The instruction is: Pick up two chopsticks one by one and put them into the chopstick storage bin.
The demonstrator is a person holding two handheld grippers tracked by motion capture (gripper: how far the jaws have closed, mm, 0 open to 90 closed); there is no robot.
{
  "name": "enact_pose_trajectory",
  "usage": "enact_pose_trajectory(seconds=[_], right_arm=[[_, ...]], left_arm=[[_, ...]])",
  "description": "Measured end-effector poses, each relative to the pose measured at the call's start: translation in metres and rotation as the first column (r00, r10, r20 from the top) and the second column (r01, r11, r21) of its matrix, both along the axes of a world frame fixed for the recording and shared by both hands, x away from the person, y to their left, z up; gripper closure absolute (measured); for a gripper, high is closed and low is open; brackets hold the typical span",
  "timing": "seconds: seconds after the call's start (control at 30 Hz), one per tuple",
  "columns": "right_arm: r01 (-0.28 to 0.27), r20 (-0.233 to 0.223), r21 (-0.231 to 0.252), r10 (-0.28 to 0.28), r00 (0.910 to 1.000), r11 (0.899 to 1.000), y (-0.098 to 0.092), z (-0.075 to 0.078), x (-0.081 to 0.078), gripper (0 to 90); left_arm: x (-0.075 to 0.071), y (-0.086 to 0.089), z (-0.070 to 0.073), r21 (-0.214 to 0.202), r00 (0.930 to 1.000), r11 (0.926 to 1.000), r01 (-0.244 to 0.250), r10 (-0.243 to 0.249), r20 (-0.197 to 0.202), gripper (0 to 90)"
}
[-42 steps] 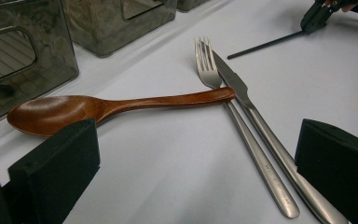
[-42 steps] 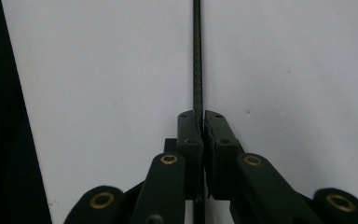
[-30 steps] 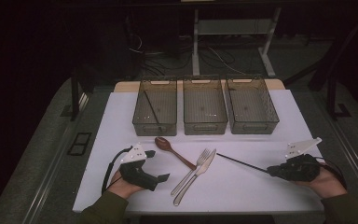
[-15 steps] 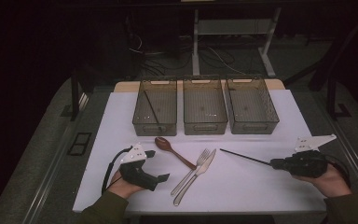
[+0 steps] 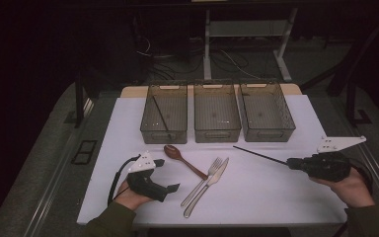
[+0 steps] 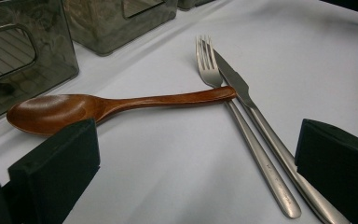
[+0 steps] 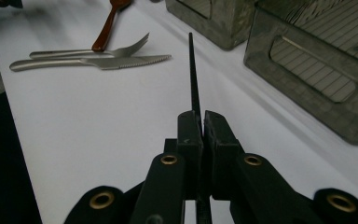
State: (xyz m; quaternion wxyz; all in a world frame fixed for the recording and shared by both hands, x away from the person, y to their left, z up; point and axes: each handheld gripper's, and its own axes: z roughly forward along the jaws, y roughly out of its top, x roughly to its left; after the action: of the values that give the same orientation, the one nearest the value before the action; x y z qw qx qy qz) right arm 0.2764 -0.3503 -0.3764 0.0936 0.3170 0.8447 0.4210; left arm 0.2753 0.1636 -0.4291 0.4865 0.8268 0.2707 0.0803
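Near the table's (image 5: 128, 207) front-left corner the left gripper (image 5: 170, 187) is being held with jaws apart, the wooden spoon (image 5: 180, 156), fork (image 5: 202, 181) and knife (image 5: 208, 186) are being left mid-table near the front edge, and a thin black stick (image 5: 261, 155) is being clamped by the right gripper (image 5: 291, 162) toward the right edge

High view looks down and forward over the white table (image 5: 276, 197), bins (image 5: 217, 111) mid-frame. Left gripper view sits low and close, facing spoon (image 6: 74, 105), fork (image 6: 242, 135) and knife (image 6: 261, 119). Right gripper view, also low, looks along a black stick (image 7: 193, 79); the same cutlery sits upper left, bins upper right.
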Motion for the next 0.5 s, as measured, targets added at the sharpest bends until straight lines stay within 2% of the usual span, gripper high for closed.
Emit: enact_pose_trajectory(seconds=[0.33,0.5], right_arm=[[0.031,0.037,0.033,-0.032,0.9988,0.999,0.01,0.016,0.012,85.9],[0.052,0.038,0.043,-0.054,0.9978,0.998,0.021,0.021,0.022,85.9]], left_arm=[[0.0,0.0,0.0,-0.002,1.0,1.0,-0.002,0.002,-0.001,0.0],[0.0,0.0,0.0,0.0,1.0,1.0,-0.002,0.002,0.001,0.0]])
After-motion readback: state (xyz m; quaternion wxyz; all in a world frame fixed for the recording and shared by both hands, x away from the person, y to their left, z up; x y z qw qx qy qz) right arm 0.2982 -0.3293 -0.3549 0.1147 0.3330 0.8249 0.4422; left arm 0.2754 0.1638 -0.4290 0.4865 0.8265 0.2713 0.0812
